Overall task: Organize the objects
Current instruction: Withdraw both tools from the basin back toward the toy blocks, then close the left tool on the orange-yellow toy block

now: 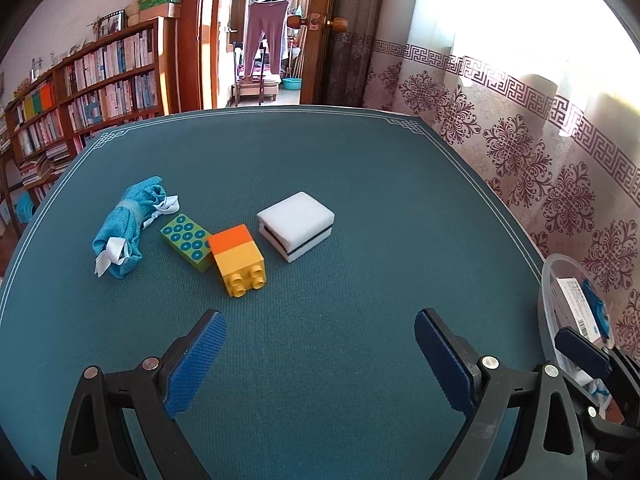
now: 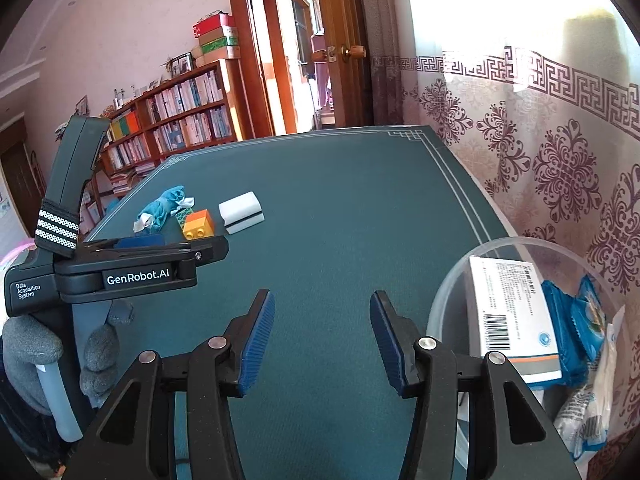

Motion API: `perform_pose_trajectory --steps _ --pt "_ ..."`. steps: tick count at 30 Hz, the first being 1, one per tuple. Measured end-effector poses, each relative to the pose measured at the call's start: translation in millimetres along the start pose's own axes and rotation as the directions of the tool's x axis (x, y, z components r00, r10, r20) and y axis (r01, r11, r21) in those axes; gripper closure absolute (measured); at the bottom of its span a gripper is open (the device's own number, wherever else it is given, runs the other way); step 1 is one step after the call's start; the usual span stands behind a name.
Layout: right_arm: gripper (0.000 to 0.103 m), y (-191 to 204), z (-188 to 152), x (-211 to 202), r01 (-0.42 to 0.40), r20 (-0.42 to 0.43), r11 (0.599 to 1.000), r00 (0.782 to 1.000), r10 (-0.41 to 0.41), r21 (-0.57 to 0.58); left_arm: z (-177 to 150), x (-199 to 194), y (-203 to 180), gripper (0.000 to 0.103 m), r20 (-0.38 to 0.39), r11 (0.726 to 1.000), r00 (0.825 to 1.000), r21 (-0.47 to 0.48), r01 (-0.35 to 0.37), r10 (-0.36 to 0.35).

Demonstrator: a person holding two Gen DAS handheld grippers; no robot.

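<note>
I see both tools held low over the teal table [image 1: 320, 168]. Left gripper [image 1: 320, 344]: jaws spread wide, nothing between them, pads clear of the cloth surface as far as I can judge. Right gripper [image 2: 322, 332]: jaws also spread, nothing pinched.

Landmark: the sponge [image 1: 296, 226], white with a dark middle layer, lying flat near the table's centre.
- Brick [image 1: 239, 258], orange on yellow, studs facing the left camera, just left of the sponge and slightly nearer the left gripper; apart from the sponge.
- Green block [image 1: 187, 241] with blue dots, left of the brick; I read them as touching at one corner.
- Blue cloth [image 1: 127, 226], rolled, with white ties, farthest left of the sponge, beside the green block.
- Tub [image 2: 452, 280], clear plastic, well right of the sponge at the table's near right edge, just beside the right gripper. Inside: a white box [image 2: 508, 312] with a barcode, standing tilted, and blue packets [image 2: 576, 320] against it.

In the right view the left gripper's body appears left of the sponge, gripped by a gray-gloved hand [image 2: 32, 344].
</note>
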State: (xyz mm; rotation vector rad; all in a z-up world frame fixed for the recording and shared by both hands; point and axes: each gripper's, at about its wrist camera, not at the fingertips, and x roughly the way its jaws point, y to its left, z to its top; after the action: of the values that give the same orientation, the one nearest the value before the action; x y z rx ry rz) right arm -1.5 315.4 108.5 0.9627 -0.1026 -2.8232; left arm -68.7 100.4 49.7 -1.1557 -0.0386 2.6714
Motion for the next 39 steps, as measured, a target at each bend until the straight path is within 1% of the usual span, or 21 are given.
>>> perform_pose_trajectory --steps 6,12,16,19,20,24,26,28,31,32,35,37,38,39 --pt "0.052 17 4 19 -0.027 -0.023 1.0 0.999 0.027 -0.008 6 7 29 0.005 -0.003 0.998 0.999 -0.052 -0.038 0.038" --pt "0.052 23 4 35 -0.047 -0.047 0.999 0.998 0.047 0.002 14 18 52 0.006 -0.013 0.991 0.997 -0.106 -0.081 0.08" --pt "0.052 23 3 42 -0.053 -0.06 0.999 0.997 0.054 0.006 18 29 54 0.007 -0.026 0.989 0.994 -0.094 -0.112 0.11" --pt "0.051 21 4 46 -0.054 -0.063 0.998 0.997 0.054 0.013 22 37 51 0.011 -0.035 0.989 0.992 -0.072 -0.126 0.123" --pt "0.052 21 3 47 -0.054 -0.064 0.998 0.996 0.055 0.015 23 40 50 0.012 -0.038 0.989 0.991 -0.064 -0.132 0.13" --pt "0.052 20 3 52 -0.055 -0.072 0.998 0.996 0.056 0.019 29 53 46 0.028 -0.058 0.988 0.987 -0.043 -0.151 0.148" --pt "0.052 19 3 54 -0.054 -0.077 0.998 0.996 0.056 0.02 31 58 46 0.033 -0.065 0.987 0.986 -0.04 -0.153 0.151" --pt "0.052 17 2 57 -0.052 -0.083 0.998 0.995 0.054 0.024 33 62 46 0.036 -0.068 0.987 0.986 -0.041 -0.154 0.151" --pt "0.052 15 0 61 -0.048 -0.092 0.998 0.995 0.051 0.031 33 66 48 0.044 -0.073 0.989 0.988 -0.046 -0.138 0.135" --pt "0.052 15 -1 62 -0.047 -0.094 0.998 0.994 0.05 0.033 32 67 48 0.048 -0.077 0.99 0.989 -0.047 -0.132 0.129" --pt "0.052 15 -1 66 -0.045 -0.101 0.998 0.994 0.048 0.032 29 68 47 0.055 -0.078 0.991 0.989 -0.037 -0.13 0.127" --pt "0.052 16 -1 68 -0.043 -0.102 0.999 0.994 0.046 0.028 29 67 48 0.064 -0.074 0.992 0.991 -0.037 -0.117 0.115" --pt "0.052 16 -2 68 -0.043 -0.103 0.999 0.994 0.046 0.026 29 65 49 0.07 -0.075 0.993 0.992 -0.04 -0.109 0.106" --pt "0.052 17 -2 69 -0.044 -0.104 0.999 0.993 0.046 0.026 28 64 50 0.07 -0.075 0.994 0.992 -0.044 -0.102 0.099"
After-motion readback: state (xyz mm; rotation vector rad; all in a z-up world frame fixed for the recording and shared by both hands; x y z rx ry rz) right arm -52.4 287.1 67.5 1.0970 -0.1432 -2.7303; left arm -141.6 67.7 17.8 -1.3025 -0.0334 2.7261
